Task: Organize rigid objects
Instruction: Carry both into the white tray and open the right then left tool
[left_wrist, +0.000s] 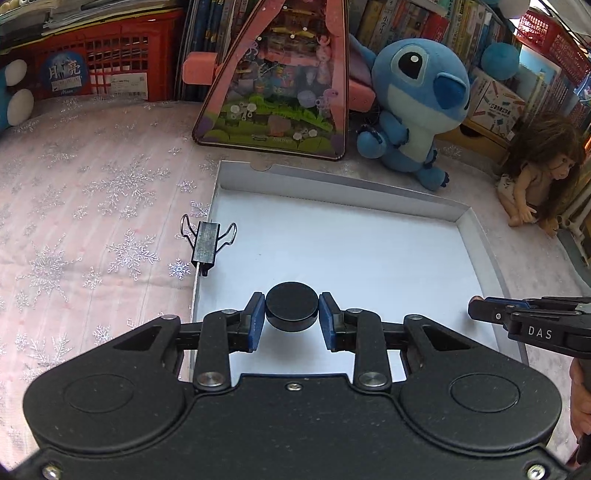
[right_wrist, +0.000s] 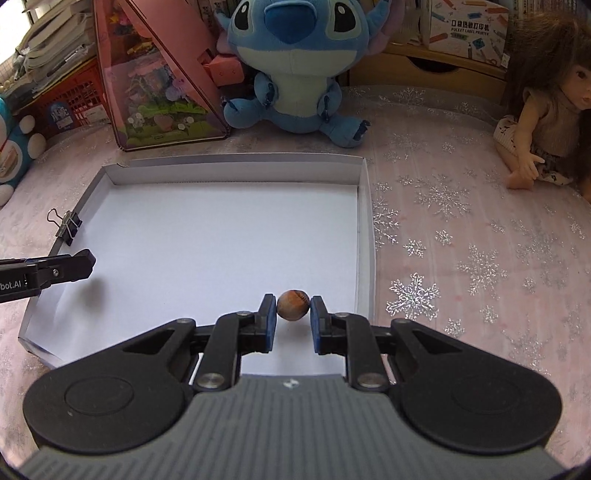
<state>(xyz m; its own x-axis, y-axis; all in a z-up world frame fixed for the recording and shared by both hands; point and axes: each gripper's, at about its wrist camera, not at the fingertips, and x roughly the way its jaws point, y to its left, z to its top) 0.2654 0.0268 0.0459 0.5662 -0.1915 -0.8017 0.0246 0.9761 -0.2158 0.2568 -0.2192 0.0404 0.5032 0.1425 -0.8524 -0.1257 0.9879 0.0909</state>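
A shallow white box (left_wrist: 343, 195) (right_wrist: 236, 173) lies open on the snowflake cloth. My left gripper (left_wrist: 291, 314) is shut on a black round disc (left_wrist: 291, 304) and holds it over the box's near left part. My right gripper (right_wrist: 293, 306) is shut on a small brown nut (right_wrist: 293, 304) over the box's near right part. A black binder clip (left_wrist: 205, 243) (right_wrist: 68, 225) is clipped on the box's left wall. The right gripper's fingers (left_wrist: 491, 312) show at the right in the left wrist view. The left gripper's fingers (right_wrist: 74, 266) show at the left in the right wrist view.
A blue plush toy (left_wrist: 413, 107) (right_wrist: 295, 66), a pink triangular toy box (left_wrist: 280, 85) (right_wrist: 162, 77) and a red crate (left_wrist: 107, 66) stand behind the box. A doll (left_wrist: 539, 170) (right_wrist: 546, 110) sits at the right. Books line the back.
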